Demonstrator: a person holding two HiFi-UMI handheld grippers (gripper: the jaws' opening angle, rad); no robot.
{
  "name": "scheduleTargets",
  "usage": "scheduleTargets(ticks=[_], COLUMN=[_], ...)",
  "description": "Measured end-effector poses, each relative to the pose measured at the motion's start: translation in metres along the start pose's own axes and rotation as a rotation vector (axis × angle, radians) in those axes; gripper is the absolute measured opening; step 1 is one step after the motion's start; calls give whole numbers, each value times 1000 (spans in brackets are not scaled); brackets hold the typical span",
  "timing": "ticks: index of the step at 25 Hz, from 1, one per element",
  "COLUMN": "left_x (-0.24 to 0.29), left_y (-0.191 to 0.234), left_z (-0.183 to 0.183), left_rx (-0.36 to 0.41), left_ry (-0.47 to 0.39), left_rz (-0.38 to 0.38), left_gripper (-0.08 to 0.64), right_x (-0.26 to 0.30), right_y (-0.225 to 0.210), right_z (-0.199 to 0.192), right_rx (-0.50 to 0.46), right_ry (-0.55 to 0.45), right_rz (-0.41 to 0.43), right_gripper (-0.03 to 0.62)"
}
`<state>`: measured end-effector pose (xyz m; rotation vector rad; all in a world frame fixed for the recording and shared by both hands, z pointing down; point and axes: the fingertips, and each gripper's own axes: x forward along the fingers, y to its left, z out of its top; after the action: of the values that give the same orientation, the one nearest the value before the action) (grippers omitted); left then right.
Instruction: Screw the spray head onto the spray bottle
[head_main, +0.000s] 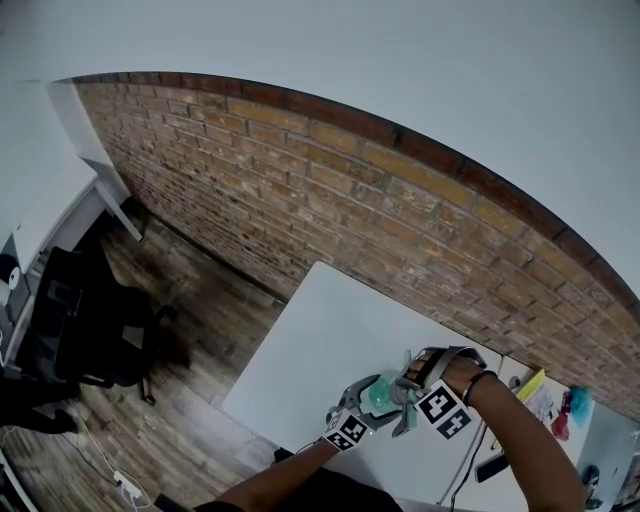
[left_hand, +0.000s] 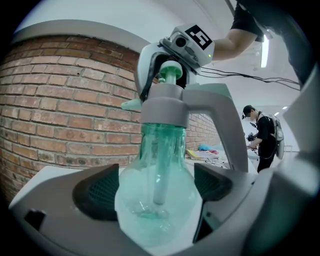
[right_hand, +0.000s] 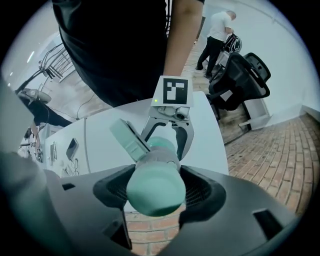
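Head view: over the near part of a flat white table (head_main: 330, 330), in front of a red brick wall (head_main: 300, 180), the left gripper (head_main: 360, 408) and the right gripper (head_main: 412, 388) meet around a translucent teal plastic spray bottle (head_main: 380, 395). A black office chair (head_main: 95, 330) stands on the wooden floor, well apart to the left.

In the left gripper view the spray bottle (left_hand: 157, 150) stands upright. Its round belly is pinched between the two dark ribbed pads (left_hand: 97, 192), and both touch it. A pale dip tube (left_hand: 160, 175) hangs inside. A grey and teal plastic spray head (left_hand: 167, 107) sits on the bottle's neck, and its pale green nozzle (left_hand: 131, 105) points left. The right gripper reaches down onto it from above.

The right gripper view looks straight down on the spray head (right_hand: 154, 192). This gripper's jaws clasp the head's round teal top from both sides. The pale green trigger (right_hand: 129, 140) juts toward the upper left, and the left gripper's marker cube (right_hand: 173, 91) shows beyond.
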<state>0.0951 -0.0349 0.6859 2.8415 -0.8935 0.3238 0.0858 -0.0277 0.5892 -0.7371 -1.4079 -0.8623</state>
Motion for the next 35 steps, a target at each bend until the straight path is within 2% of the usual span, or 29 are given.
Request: scheduleTargets(ticks=[7, 12, 14, 17, 21, 25, 27, 35], left_x=[-3, -19, -24, -31, -43, -57, -54, -27], left_y=[-1, -8, -10, -9, -9, -6, -6, 6], left_z=[1, -12, -21, -35, -66, -72, -71, -59], left_rx=[26, 144, 168, 126, -19, -128, -139, -80], left_ry=[-24, -15, 4, 31, 79, 72, 69, 20], left_rz=[-4, -51, -57, -38, 42, 136, 143, 156], left_gripper=[456, 457, 459, 459, 459, 459, 459, 491], right_x=[-1, -2, -2, -1, -3, -3, -3, -4], right_y=[-4, -7, -7, -9, -16, -24, -26, -27], right_z=[1, 2, 1, 4, 8, 13, 15, 14], right_rx=[249, 342, 373, 465, 630, 780, 836, 988], right_ry=[-75, -98, -99, -134, -169, -154, -148, -143], right_rz=[19, 13, 16, 17, 8, -9, -18, -39], right_gripper=[276, 276, 276, 276, 276, 276, 276, 276])
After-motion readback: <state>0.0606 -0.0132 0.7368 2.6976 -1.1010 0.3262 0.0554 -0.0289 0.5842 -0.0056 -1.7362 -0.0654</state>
